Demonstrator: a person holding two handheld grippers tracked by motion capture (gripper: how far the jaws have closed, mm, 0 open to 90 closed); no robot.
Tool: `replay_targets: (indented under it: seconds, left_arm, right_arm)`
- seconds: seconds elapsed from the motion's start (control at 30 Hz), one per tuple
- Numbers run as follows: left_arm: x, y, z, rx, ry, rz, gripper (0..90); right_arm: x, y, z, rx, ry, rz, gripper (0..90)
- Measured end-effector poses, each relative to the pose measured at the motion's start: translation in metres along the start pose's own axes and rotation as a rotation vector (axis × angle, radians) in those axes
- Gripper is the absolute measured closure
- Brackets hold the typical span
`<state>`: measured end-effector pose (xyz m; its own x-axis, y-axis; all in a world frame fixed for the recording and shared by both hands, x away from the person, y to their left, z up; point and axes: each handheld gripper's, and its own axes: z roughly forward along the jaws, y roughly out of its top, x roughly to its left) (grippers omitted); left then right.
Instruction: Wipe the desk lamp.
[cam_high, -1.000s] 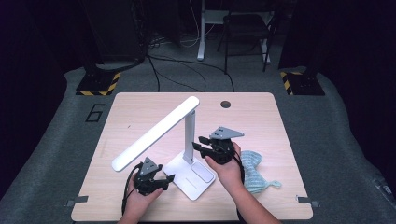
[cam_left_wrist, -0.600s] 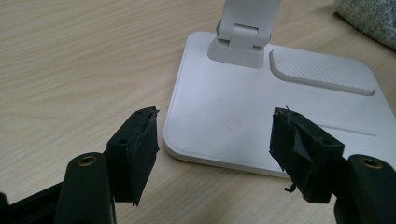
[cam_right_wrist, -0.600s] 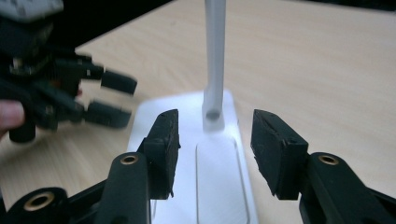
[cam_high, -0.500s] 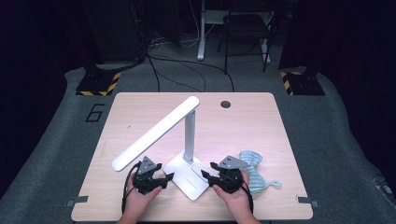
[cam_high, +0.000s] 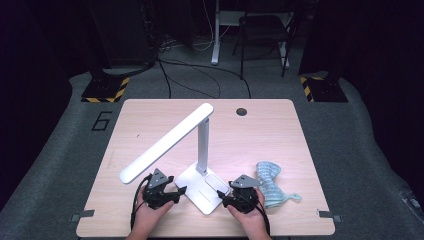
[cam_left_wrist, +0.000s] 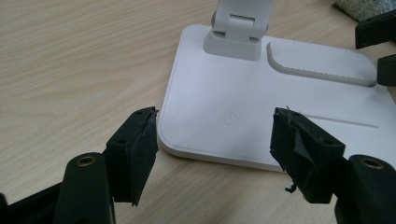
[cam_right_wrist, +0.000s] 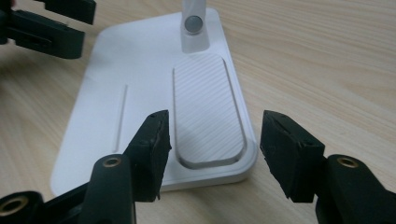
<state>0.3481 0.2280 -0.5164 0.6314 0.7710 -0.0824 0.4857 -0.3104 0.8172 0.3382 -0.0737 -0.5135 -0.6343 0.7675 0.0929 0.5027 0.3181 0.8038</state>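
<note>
Lamp base (cam_left_wrist: 261, 112) cut off; cloth (cam_high: 270, 182) partly behind right gripper (cam_high: 231, 196).

A: Lamp base (cam_left_wrist: 243, 107)?
B: White plastic, smooth, faint satin sheen. Inset pad (cam_right_wrist: 205, 112) on it is finely ribbed, matt.
A: Table (cam_high: 280, 135)?
B: Light wood-grain laminate, smooth, low gloss.
A: Jaw pads?
B: Left gripper (cam_left_wrist: 212, 140) and right gripper (cam_right_wrist: 215, 135): black matt plastic, pad edges rough and chipped, brass-looking screw inserts.
A: Cloth (cam_high: 270, 182)?
B: Pale blue knit, soft, fuzzy.
</note>
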Motion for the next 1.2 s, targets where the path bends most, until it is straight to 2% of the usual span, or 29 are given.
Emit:
replay_targets:
  seconds: [0.03,0.07,0.1,0.17,0.2,0.33,0.37,0.53,0.73,0.8,0.83,0.87,1.0,1.07,1.1,1.13,1.17,1.2]
  left_arm:
    - [0.0,0.0,-0.001,0.009,-0.006,0.0,31.9]
    - [0.0,0.0,0.0,-0.003,-0.002,-0.004,31.9]
    - [0.0,0.0,0.0,0.0,-0.002,0.001,31.9]
    - [0.0,0.001,0.0,0.009,-0.01,0.002,31.9]
    - [-0.001,0.0,0.0,-0.003,-0.002,0.0,31.9]
    - [-0.003,0.0,0.0,0.007,-0.011,0.011,31.9]
    - [-0.004,0.0,0.001,-0.001,-0.006,0.009,31.9]
    - [-0.004,0.0,0.002,0.005,-0.007,0.009,31.8]
    - [-0.005,0.0,0.002,0.016,-0.016,0.016,31.8]
    - [-0.006,0.0,0.003,0.01,-0.013,0.006,31.8]
    - [-0.005,0.0,0.002,0.021,-0.018,0.019,31.8]
    - [-0.006,-0.001,0.003,0.014,-0.016,0.003,31.8]
    - [-0.005,-0.001,0.003,0.018,-0.015,0.015,31.8]
    - [-0.005,-0.001,0.004,0.023,-0.019,0.007,31.8]
    - [-0.006,-0.001,0.004,0.027,-0.025,-0.002,31.8]
    - [-0.007,-0.002,0.005,0.018,-0.013,-0.002,31.7]
    - [-0.007,-0.002,0.005,0.022,-0.015,0.01,31.7]
    - [-0.007,-0.002,0.006,0.024,-0.021,0.005,31.7]
  right_arm:
    - [-0.001,-0.001,0.001,0.003,-0.017,-0.007,42.1]
    - [-0.002,-0.001,0.002,0.001,-0.019,-0.005,41.4]
    - [-0.004,-0.002,0.003,0.01,-0.004,0.014,41.3]
    - [-0.006,-0.002,0.005,0.023,0.0,0.019,42.0]
    - [-0.007,-0.001,0.005,0.019,-0.002,0.019,42.2]
    - [-0.009,0.001,0.007,0.019,-0.013,0.047,42.6]
    - [-0.011,0.001,0.007,0.022,-0.018,0.039,42.7]
    - [-0.016,0.005,0.01,0.024,-0.031,0.06,42.4]
    - [-0.024,0.009,0.013,0.022,-0.015,0.1,41.5]
    - [-0.026,0.01,0.014,0.028,-0.02,0.108,41.3]
    - [-0.027,0.01,0.015,0.014,-0.024,0.104,41.2]
    - [-0.028,0.011,0.015,0.028,-0.025,0.099,41.2]
    - [-0.03,0.015,0.018,0.021,-0.039,0.102,41.0]
    - [-0.03,0.017,0.019,0.026,-0.047,0.123,40.8]
    - [-0.032,0.018,0.02,0.03,-0.048,0.112,40.7]
    - [-0.032,0.019,0.021,0.034,-0.048,0.12,40.7]
    - [-0.032,0.02,0.022,0.034,-0.058,0.122,40.7]
    - [-0.032,0.021,0.023,0.033,-0.059,0.131,40.7]
